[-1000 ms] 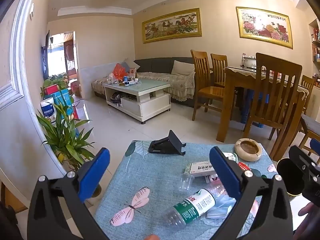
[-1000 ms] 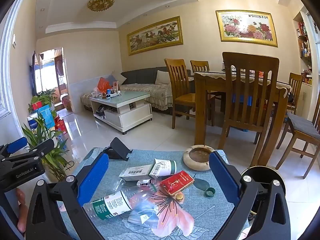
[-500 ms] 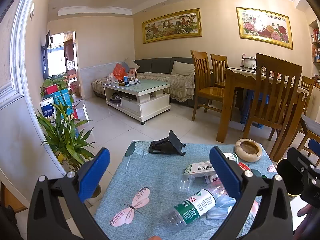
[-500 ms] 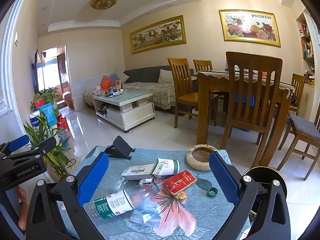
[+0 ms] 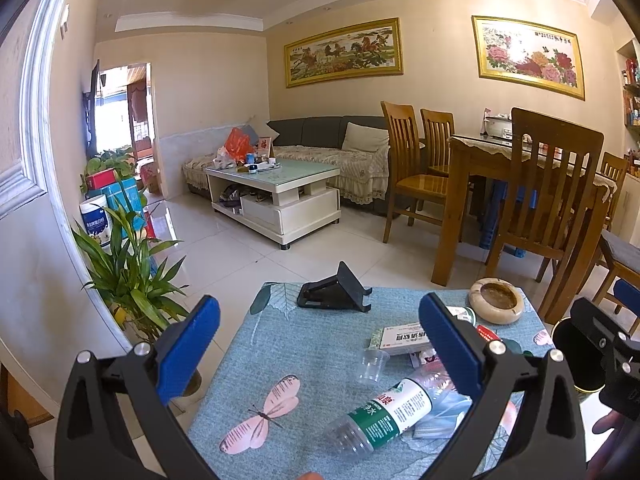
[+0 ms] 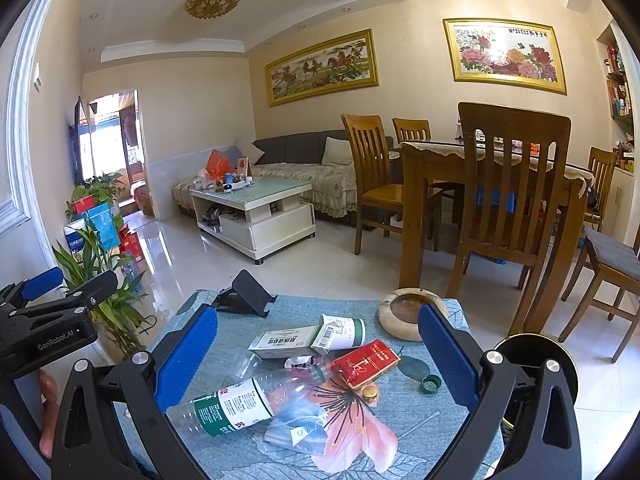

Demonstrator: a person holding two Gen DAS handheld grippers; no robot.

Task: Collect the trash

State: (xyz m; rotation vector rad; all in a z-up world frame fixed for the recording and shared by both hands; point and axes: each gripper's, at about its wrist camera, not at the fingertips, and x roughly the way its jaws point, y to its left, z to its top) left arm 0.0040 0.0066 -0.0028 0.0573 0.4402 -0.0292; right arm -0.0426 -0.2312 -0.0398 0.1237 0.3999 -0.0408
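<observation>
Trash lies on a small table with a blue cloth (image 5: 320,340) (image 6: 420,432). An empty plastic bottle (image 5: 384,412) (image 6: 236,404) lies on its side. Beside it are a clear plastic cup (image 5: 372,364), a white carton (image 6: 280,344), a red cigarette pack (image 6: 366,362), a crumpled clear bag (image 6: 300,420) and two bottle caps (image 6: 431,383). My left gripper (image 5: 318,348) is open and empty above the table's near left. My right gripper (image 6: 316,352) is open and empty above the trash. A black bin (image 6: 536,356) (image 5: 576,356) stands at the table's right.
A stone ashtray (image 6: 408,312) and a black phone stand (image 6: 246,294) sit at the table's far side. A potted plant (image 5: 132,276) stands left. A dining table with wooden chairs (image 6: 512,200) is behind on the right, a white coffee table (image 5: 276,196) and sofa farther back.
The right gripper has moved slightly forward and right over the trash. The left gripper has barely moved. Both stay open.
</observation>
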